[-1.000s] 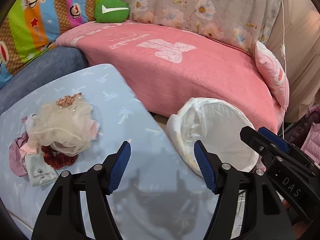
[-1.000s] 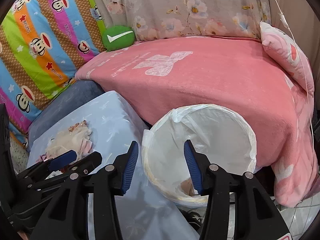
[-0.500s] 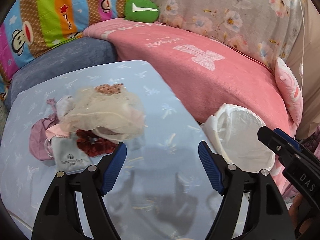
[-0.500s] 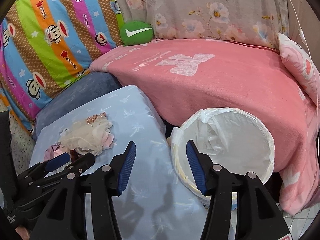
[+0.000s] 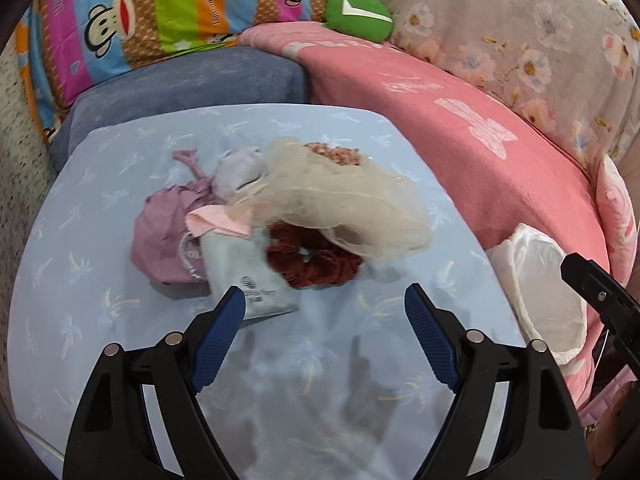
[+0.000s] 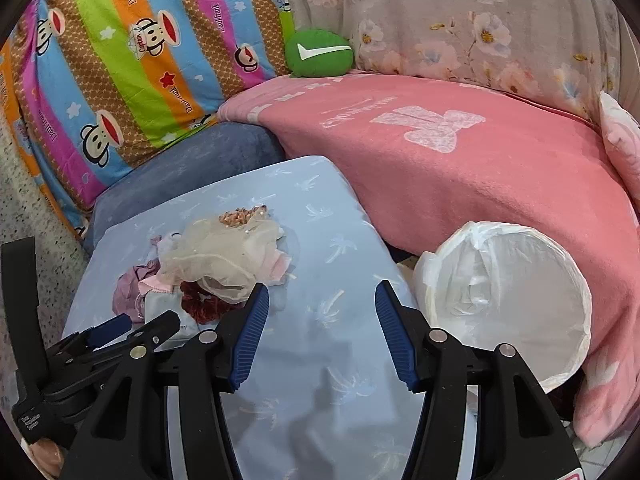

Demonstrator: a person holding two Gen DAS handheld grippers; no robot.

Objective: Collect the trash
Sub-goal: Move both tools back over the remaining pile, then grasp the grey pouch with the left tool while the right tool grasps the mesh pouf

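1. Task items: a heap of soft trash lies on the pale blue palm-print tabletop (image 5: 100, 184). It comprises a cream gauze bundle (image 5: 340, 204), a dark red velvet scrunchie (image 5: 312, 260), a mauve crumpled cloth (image 5: 160, 236) and a pale blue printed pouch (image 5: 248, 280).
2. Receptacle: a round bin lined with a white plastic bag (image 6: 508, 304) stands just beside the tabletop, against the pink blanket (image 6: 460, 168).
3. Progress: the heap appears untouched; judged at the approach stage, with all collecting left.
4. Left gripper (image 5: 324, 332): jaws apart, empty, near the pouch.
5. Right gripper (image 6: 320, 332): jaws apart, empty, between heap and bin.
6. Change: over the last second both views have swung from the bin toward the heap, which now sits closer to the left gripper.
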